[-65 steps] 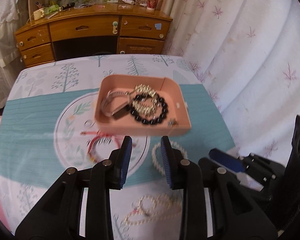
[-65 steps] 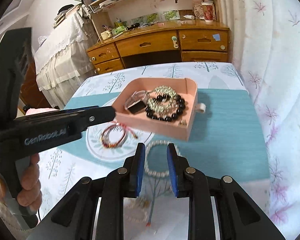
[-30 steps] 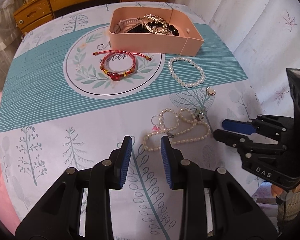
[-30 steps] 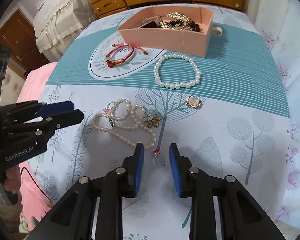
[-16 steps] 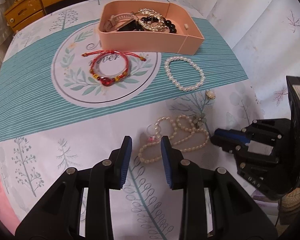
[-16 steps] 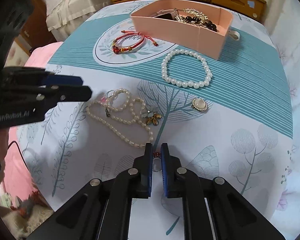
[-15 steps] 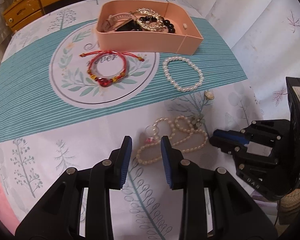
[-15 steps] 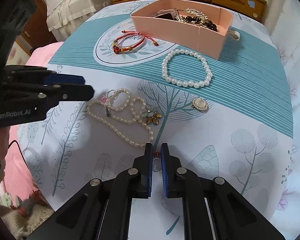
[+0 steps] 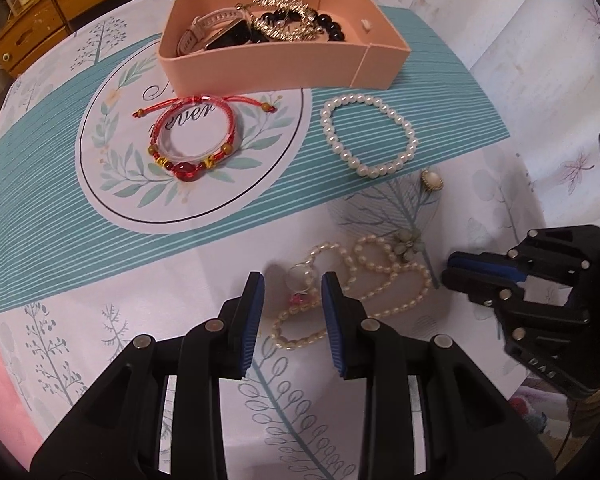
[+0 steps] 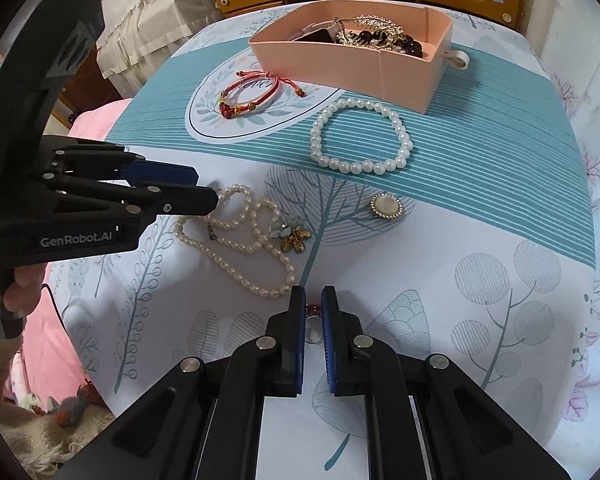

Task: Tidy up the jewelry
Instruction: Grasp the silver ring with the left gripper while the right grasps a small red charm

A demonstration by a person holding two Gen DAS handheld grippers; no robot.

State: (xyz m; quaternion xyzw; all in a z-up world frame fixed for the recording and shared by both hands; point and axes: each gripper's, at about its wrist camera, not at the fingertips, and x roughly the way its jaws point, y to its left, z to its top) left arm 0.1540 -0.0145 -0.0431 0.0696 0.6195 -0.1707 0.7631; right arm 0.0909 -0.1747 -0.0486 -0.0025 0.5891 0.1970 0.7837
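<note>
**Right fingers closed on a ring; left fingers poised over a second one**

Since the earlier frames both grippers have come down from a view of the dresser to sit low over the worktop [image 10: 500, 320], and the right gripper [image 10: 313, 312] has shut its fingers on a small ring with a red stone [image 10: 312, 314].

That ring lies on the cloth at the fingertips, pinched between the blue pads, well short of the pink tray [image 10: 340, 68] at the far end of the worktop. The left gripper [image 9: 292, 292] stands partly open and holds nothing. Framed in its gap, slightly ahead of the tips, is a second ring with a pink stone [image 9: 298, 286], lying against one end of the pearl necklace [image 9: 364, 276]. The left hand is plainly the nearer one to it. The necklace runs crosswise to those fingers, so I judge a closing grip might catch pearls as well.

Most of the red-stoned ring is hidden between the right pads, so how squarely it is held I cannot tell. The pink-stoned one is small and blurred.
</note>
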